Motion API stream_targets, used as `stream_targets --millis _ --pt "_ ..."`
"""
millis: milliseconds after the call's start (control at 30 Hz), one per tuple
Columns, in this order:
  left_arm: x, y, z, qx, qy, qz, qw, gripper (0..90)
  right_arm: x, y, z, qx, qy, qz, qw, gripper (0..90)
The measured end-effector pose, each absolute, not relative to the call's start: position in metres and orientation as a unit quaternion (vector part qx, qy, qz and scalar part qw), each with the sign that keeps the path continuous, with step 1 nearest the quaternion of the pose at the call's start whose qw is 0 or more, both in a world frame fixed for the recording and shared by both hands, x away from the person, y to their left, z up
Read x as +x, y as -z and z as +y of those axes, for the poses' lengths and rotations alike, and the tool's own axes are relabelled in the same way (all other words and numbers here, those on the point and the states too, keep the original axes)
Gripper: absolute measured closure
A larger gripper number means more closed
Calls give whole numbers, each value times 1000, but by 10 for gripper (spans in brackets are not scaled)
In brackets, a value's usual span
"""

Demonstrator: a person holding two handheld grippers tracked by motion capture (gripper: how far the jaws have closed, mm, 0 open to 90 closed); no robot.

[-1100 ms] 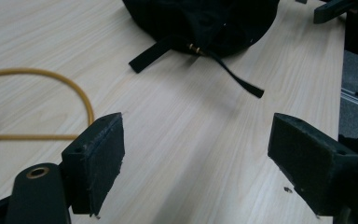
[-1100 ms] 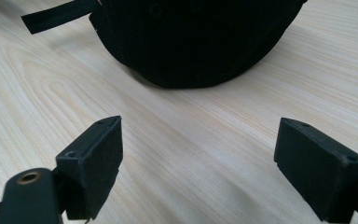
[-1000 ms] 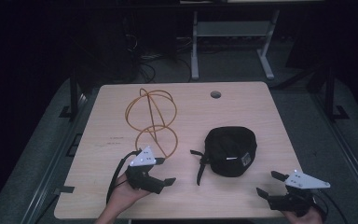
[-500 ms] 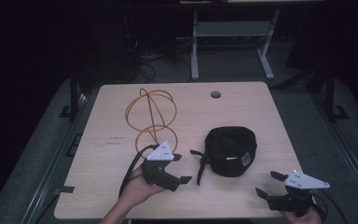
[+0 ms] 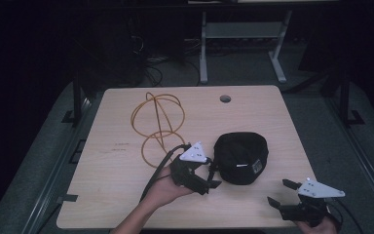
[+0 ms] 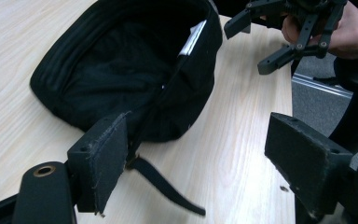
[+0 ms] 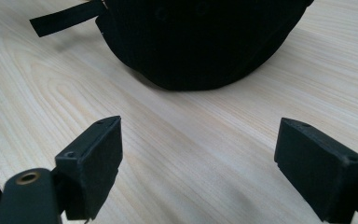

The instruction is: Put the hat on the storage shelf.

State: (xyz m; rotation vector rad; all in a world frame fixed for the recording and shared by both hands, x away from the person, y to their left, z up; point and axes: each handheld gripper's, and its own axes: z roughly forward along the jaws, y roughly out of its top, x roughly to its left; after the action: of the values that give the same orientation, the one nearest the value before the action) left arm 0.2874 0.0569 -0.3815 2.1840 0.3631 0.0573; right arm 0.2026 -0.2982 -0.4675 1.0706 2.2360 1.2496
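Cap (image 5: 240, 157), black, lies opening-up on the table (image 5: 117, 195), right of centre, strap (image 6: 168, 186) trailing. Left gripper (image 5: 209, 181), jaws spread and empty, sits just beside the cap's strap end. Right gripper (image 5: 282, 192), jaws likewise apart, hovers near the front edge.

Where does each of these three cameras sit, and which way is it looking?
High view: above the person's side, looking forward and down on the table; a forearm and both grippers show.
Left gripper view: rides the left gripper, facing the black cap.
Right gripper view: rides the right gripper, low over the wood.
All three share the cap.
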Motion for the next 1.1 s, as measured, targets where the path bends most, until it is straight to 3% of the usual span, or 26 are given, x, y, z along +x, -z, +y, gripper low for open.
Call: stream_targets --millis 667,900,1100 --pt "311 387 2 900 4 119 420 260 202 467 -298 377 -448 791 179 148" --pt "316 396 -9 908 13 110 404 350 202 467 -297 376 -448 792 176 148" --pt "318 400 -14 919 8 101 380 494 203 467 -295 371 -449 794 175 148"
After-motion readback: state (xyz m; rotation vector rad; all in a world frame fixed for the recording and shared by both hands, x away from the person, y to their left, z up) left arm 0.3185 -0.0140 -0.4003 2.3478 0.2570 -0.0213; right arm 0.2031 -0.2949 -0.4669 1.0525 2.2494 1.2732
